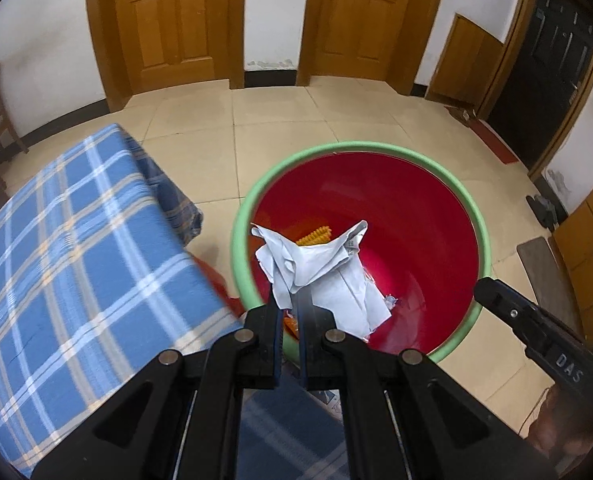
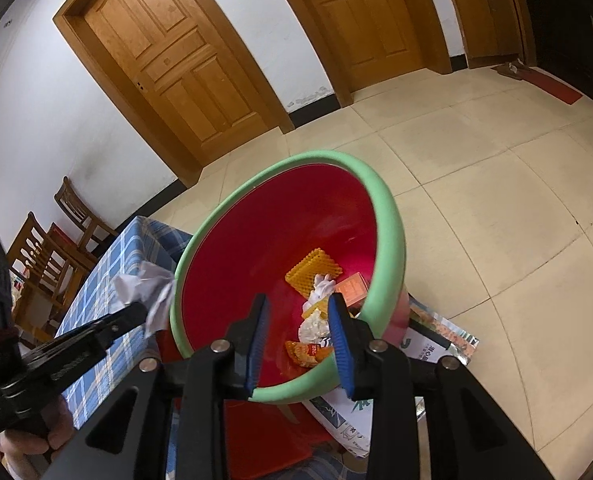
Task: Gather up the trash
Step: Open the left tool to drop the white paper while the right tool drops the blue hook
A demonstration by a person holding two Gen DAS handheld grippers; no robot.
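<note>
Left to right: blue plaid cloth on the worktop [image 1: 76, 240], woven, soft. Your left tool [image 1: 290, 300] is clamped on crumpled white paper [image 1: 316, 268], held over the red bin [image 1: 416, 240] with its smooth green rim. Your right tool [image 2: 298, 320] stands partly open, nothing between the pads. Bin holds an orange waffle-textured piece [image 2: 314, 270], probably plastic. "DAS" reads on the right tool's side.
</note>
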